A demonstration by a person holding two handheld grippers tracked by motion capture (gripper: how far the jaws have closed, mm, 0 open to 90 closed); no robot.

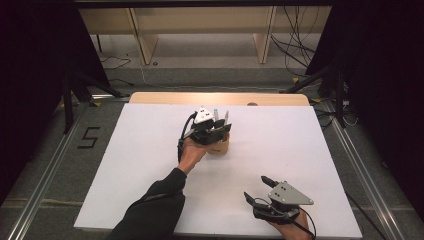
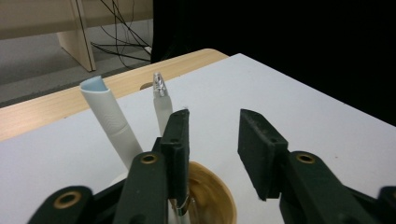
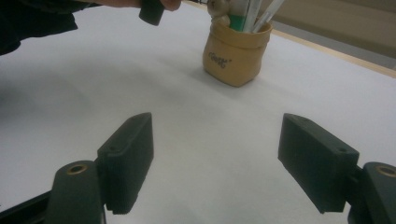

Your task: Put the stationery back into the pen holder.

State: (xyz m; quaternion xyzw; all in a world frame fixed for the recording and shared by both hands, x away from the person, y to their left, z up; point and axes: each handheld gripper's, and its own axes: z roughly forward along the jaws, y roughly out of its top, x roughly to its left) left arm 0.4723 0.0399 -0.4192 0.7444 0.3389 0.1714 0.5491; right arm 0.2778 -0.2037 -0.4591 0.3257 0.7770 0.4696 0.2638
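A small tan holder [image 1: 220,146] stands mid-table with several pens in it. My left gripper [image 1: 220,131] hovers right over its mouth, open. In the left gripper view the jaws [image 2: 215,121] stand apart with nothing between them, above the holder's rim [image 2: 219,200]. A white pen with a blue end [image 2: 109,121] and a translucent pen with a silver tip [image 2: 161,100] lean just left of the left jaw. My right gripper [image 1: 255,186] rests near the front right, open and empty [image 3: 217,123], facing the holder [image 3: 236,53].
The white board [image 1: 150,165] covers the table, with a wooden strip [image 1: 165,97] along its far edge. Black curtains, stands and cables surround it. A person's sleeve [image 1: 155,210] reaches in from the front.
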